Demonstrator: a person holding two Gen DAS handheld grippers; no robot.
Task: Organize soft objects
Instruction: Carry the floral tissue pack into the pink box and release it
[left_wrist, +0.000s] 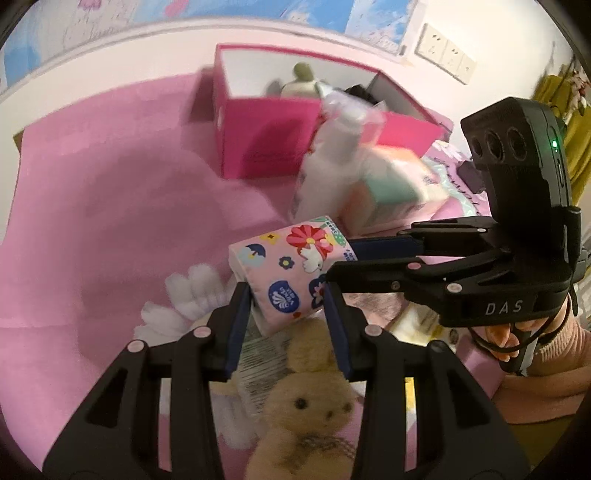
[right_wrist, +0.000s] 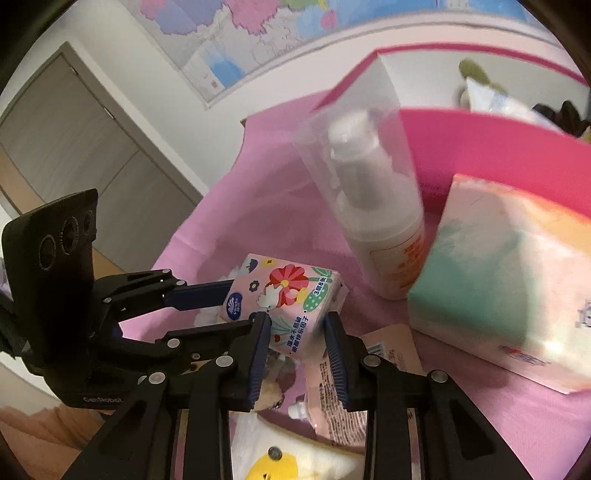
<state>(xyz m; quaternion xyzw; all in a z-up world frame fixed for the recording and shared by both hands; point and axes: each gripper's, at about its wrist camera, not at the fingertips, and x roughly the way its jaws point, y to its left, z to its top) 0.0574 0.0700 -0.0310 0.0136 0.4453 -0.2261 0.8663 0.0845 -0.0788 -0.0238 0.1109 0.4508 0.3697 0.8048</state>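
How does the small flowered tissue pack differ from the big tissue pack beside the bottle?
The small flowered tissue pack is pink with red flowers; the big tissue pack is white, teal and orange. The small pack is held up between both grippers, left and right; the big one rests untouched on the pink cloth. Both are soft wrapped packs.

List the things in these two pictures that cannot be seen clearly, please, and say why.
- Pink box contents: both views, its wall hides most.
- Pump bottle label: both views, motion blur.
- Beige plush rabbit: left wrist view, body cut by the bottom edge.
- Tissue pack: underside hidden; both grippers cover its sides.
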